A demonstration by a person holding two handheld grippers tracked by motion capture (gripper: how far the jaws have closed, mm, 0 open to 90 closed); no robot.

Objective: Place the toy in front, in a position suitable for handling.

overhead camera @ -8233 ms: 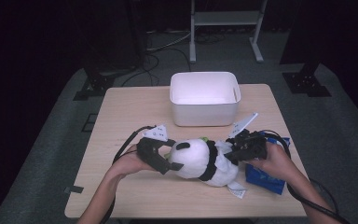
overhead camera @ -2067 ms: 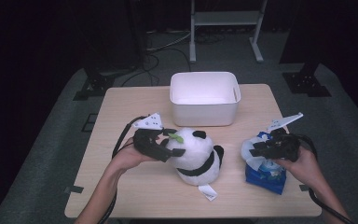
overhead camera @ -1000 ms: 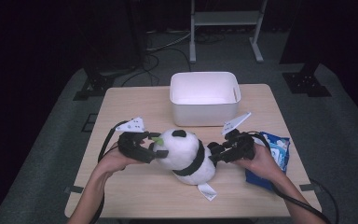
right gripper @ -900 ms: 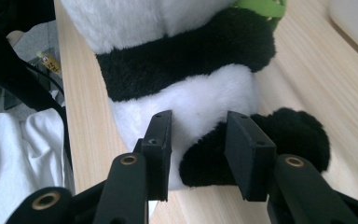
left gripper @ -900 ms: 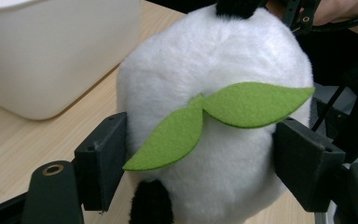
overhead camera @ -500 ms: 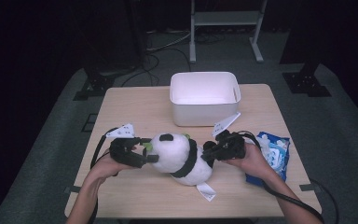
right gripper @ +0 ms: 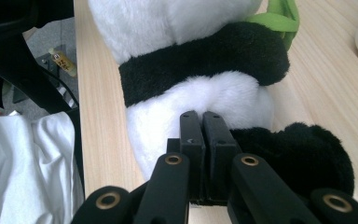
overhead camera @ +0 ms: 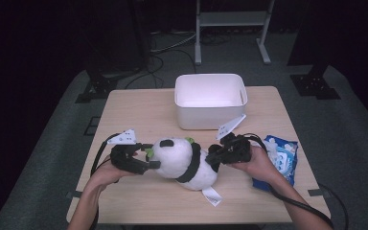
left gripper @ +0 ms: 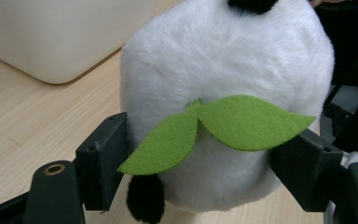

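Observation:
A black-and-white panda plush [overhead camera: 184, 165] lies on its side on the wooden table [overhead camera: 139, 120]. My left gripper [overhead camera: 148, 159] is shut on its head: in the left gripper view the two pads [left gripper: 107, 158] press into the white fur on either side of the panda plush [left gripper: 223, 65], just below a green felt leaf [left gripper: 223, 123]. My right gripper [overhead camera: 212, 157] is at the panda's body from the right. Its jaws [right gripper: 203, 116] are shut, pad against pad, and the tips touch the white belly fur of the panda plush [right gripper: 177, 28] beside a black limb [right gripper: 303, 149].
A white bin [overhead camera: 210, 119] stands behind the panda at the table's middle back. A blue packet [overhead camera: 279, 160] lies at the right under my right wrist. A white tag [overhead camera: 212, 195] trails from the panda toward the front edge.
The left gripper and the panda's head have sunk slightly toward the table's front left. The right gripper has edged left, up against the panda's body.

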